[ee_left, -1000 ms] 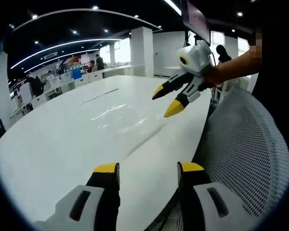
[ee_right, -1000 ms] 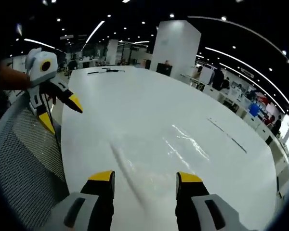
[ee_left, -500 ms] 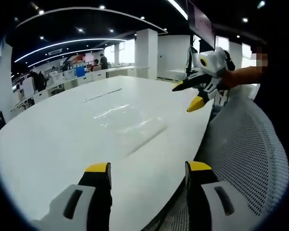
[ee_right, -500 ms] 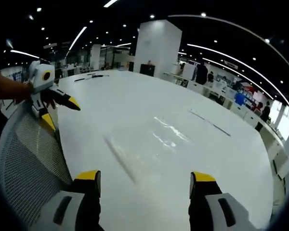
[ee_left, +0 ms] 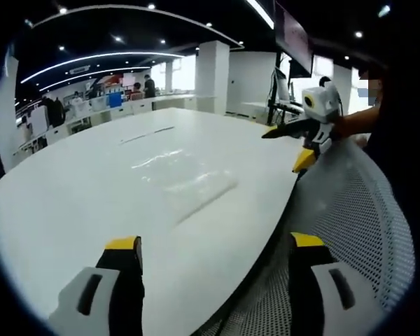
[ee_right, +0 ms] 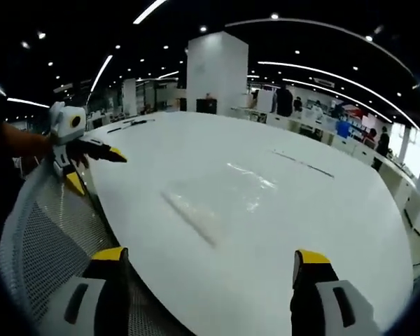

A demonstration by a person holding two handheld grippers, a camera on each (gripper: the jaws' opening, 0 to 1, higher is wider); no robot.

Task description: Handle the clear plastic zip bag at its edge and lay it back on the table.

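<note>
Left gripper view: left gripper (ee_left: 215,246) spread, empty, over table (ee_left: 70,189) edge and mesh chair (ee_left: 350,210). Bag (ee_left: 189,183) flat on table, apart from both grippers.

Right gripper view: right gripper (ee_right: 211,260) spread, empty. Bag (ee_right: 210,199) lies ahead on table (ee_right: 322,210).

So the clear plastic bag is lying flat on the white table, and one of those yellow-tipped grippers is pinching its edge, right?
Not quite. The clear plastic bag does lie flat on the white table, but neither gripper is pinching it. In the right gripper view both the right gripper and the left gripper are open, apart from it.
</note>
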